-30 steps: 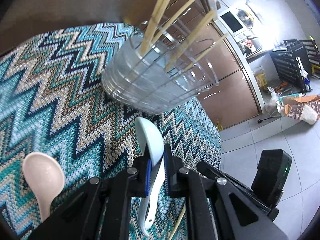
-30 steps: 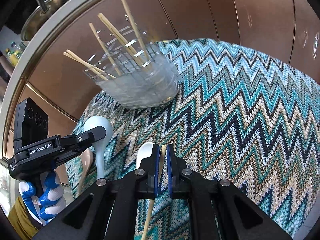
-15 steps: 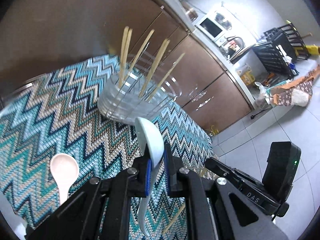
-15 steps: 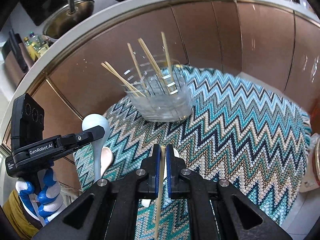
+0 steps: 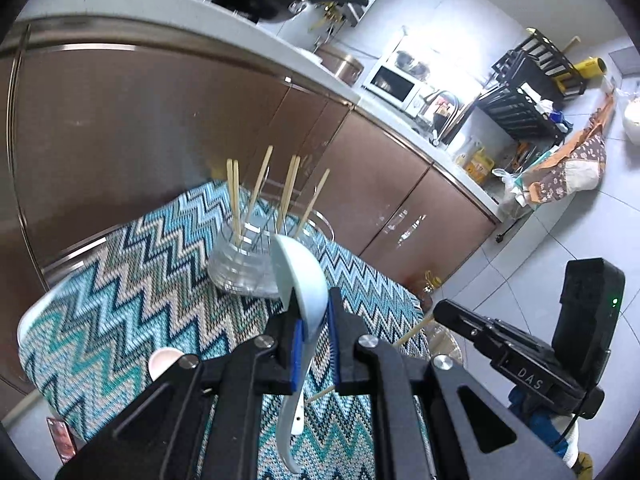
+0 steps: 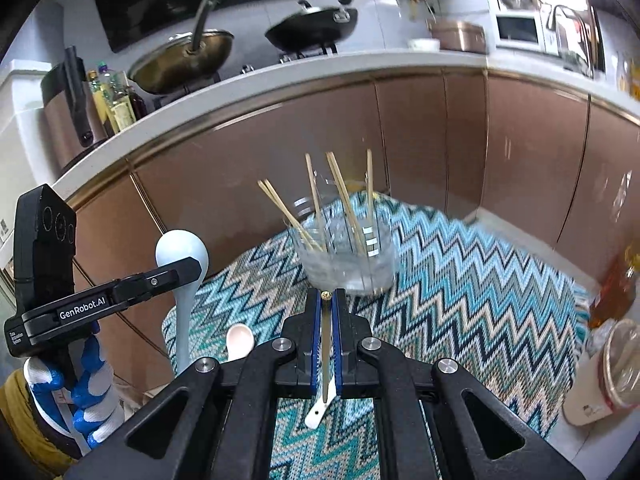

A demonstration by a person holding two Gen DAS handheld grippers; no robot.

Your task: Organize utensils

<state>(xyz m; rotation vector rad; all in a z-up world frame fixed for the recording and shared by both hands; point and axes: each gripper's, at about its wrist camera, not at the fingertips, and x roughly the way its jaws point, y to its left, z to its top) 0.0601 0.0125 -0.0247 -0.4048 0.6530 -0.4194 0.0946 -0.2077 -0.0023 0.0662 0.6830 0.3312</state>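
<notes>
**Two loaded grippers, one crowded glass**

We have the left gripper (image 5: pixel 314 334) clamped on a pale blue spoon (image 5: pixel 298 276), bowl up and forward, handle hanging below the jaws. The right gripper (image 6: pixel 327 322) is pinched tight on a single chopstick (image 6: pixel 326 344), gripped near its top end with most of its length hanging under the jaws. Both sit above the zigzag mat (image 6: pixel 460 280), short of the glass (image 6: pixel 348 264), which stands at the mat's far end with several chopsticks leaning in it. A pink spoon (image 6: pixel 240 342) lies on the mat, near edge.

Risks as we judge them:
- Spoon is held at its neck on smooth ceramic; a tilt could let it swivel or slip out.
- Chopstick held near one end can pivot, so its tip may miss the rim or knock the standing sticks.
- Glass looks light and top-heavy with sticks; a side bump could tip it.
- Both grippers heading for one opening could collide.
- Pink spoon sits near the mat edge, easy to brush off.
</notes>
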